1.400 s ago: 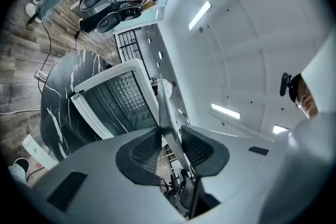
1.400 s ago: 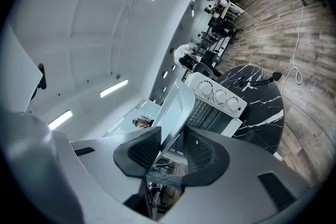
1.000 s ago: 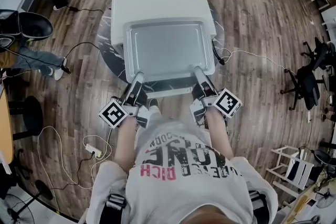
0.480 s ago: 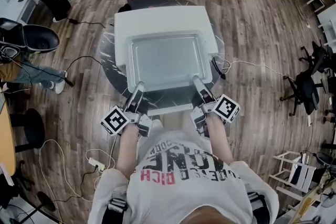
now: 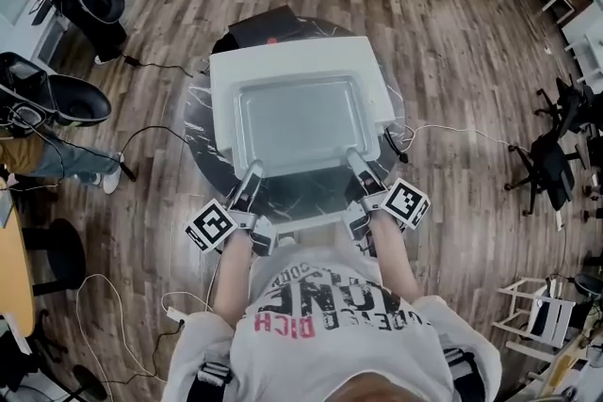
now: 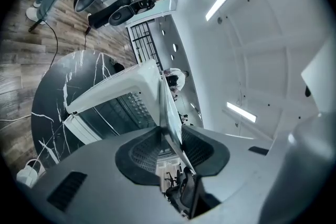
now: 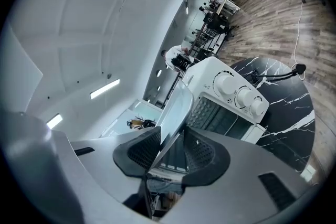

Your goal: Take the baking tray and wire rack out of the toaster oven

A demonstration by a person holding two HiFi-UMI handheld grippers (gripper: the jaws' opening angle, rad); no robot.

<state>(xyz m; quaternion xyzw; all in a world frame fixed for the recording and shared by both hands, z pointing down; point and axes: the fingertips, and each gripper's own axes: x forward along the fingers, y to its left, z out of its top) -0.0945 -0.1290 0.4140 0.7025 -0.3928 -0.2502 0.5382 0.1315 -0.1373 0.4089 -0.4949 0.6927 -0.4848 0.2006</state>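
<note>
A round black marble table (image 5: 193, 122) carries a white toaster oven (image 5: 283, 61) at its middle, with the door (image 5: 301, 223) open toward the person. The baking tray (image 5: 297, 122) is out, held in the air over the oven's front. The left gripper (image 5: 251, 174) and right gripper (image 5: 357, 161) each clamp a near corner of its rim. Gripped only there, the far edge could sag, slip or strike the oven. The only legible writing is "RICH", upside down on the shirt (image 5: 311, 297).

In the head view the tray (image 5: 297, 122) hid most of the oven (image 5: 283, 56), whose dim inside was too unclear to show a rack.
</note>
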